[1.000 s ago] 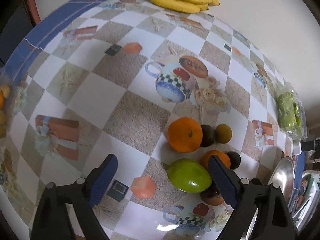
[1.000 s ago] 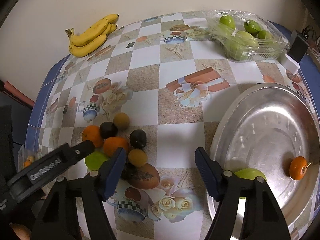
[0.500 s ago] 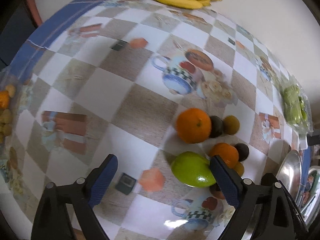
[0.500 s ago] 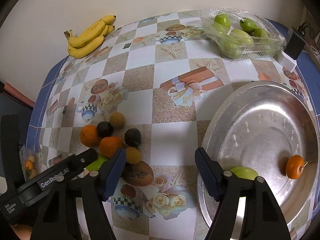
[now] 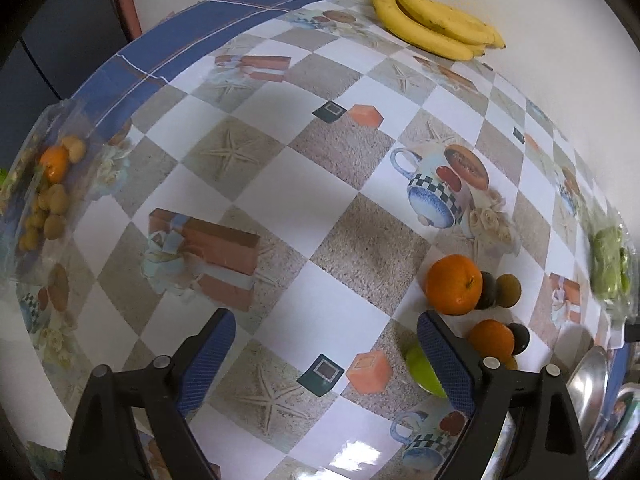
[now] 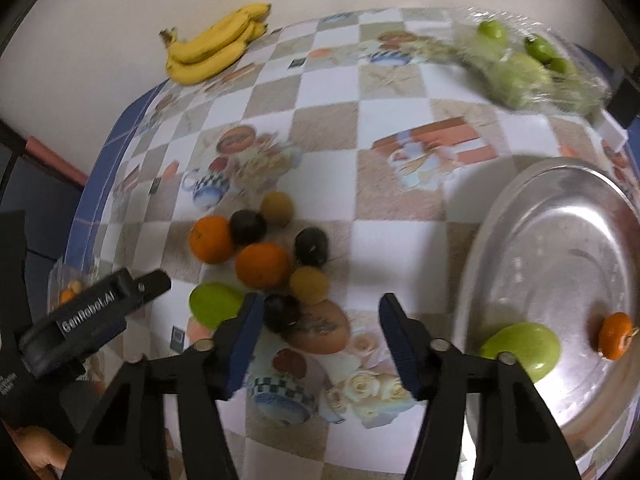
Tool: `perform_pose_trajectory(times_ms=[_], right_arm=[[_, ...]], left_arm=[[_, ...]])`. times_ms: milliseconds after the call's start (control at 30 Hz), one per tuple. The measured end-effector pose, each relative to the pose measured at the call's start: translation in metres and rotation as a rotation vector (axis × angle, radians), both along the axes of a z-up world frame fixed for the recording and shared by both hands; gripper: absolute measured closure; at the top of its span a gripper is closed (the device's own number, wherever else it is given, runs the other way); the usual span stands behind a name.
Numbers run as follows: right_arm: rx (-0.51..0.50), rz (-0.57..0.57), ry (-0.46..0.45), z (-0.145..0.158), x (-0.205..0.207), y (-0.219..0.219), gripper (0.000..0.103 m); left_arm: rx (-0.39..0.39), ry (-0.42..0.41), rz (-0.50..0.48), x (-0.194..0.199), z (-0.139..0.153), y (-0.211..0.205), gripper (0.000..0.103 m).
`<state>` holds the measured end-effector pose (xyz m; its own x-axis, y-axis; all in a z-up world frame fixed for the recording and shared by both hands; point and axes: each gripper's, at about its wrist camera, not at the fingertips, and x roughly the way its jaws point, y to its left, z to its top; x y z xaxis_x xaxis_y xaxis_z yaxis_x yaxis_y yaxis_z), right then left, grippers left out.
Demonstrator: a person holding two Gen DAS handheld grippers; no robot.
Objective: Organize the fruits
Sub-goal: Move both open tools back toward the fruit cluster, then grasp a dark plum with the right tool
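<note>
Left wrist view, left to right. A clear plastic bag of small fruits (image 5: 48, 184) is lying at the left edge of the checkered tablecloth (image 5: 280, 208). The left gripper (image 5: 324, 364) is hovering over the cloth with its jaws spread wide and gripping nothing. A bunch of bananas (image 5: 436, 28) is resting at the far edge by the wall. A green mango (image 5: 420, 368) is lying partly hidden behind the gripper's right finger. Beyond it, a large orange (image 5: 454, 285) is touching a dark round fruit (image 5: 487, 290), which is sitting beside a brown-green fruit (image 5: 509, 290). A second orange (image 5: 491, 338) is sitting nearer, with another dark fruit (image 5: 520, 338) against it. A bag of green fruits (image 5: 608, 264) is appearing blurred at the right, and the rim of a steel tray (image 5: 588, 376) is showing below it.

Right wrist view, left to right. The left gripper's body (image 6: 92, 316) is reaching in from the left. The mango (image 6: 214, 305) is lying just beside it, with the fruit cluster (image 6: 264, 256) behind. The right gripper (image 6: 318, 338) is hanging wide open and empty above the cloth, between the cluster and the steel tray (image 6: 500, 216). Inside the tray, a second green mango (image 6: 524, 346) and a small orange (image 6: 616, 336) are lying well apart.
</note>
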<state>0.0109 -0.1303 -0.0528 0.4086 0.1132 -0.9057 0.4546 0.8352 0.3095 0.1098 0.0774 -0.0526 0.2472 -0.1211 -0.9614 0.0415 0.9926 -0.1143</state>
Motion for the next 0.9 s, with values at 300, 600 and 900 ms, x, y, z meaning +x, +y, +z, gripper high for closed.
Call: perform_pose_trajectory(times_ms=[300, 600, 900], right_arm=[[0.062, 0.002, 0.000, -0.010, 0.007, 0.009, 0.063], [0.073, 0.030, 0.024, -0.018, 0.011, 0.016, 0.070], [0.032, 0.044, 0.032, -0.015, 0.013, 0.018, 0.073]], left_arm=[[-0.026, 0.011, -0.016, 0.002, 0.000, -0.013, 0.009], [-0.039, 0.016, -0.024, 0.006, -0.002, -0.020, 0.009], [-0.044, 0.018, -0.028, 0.008, -0.003, -0.021, 0.009]])
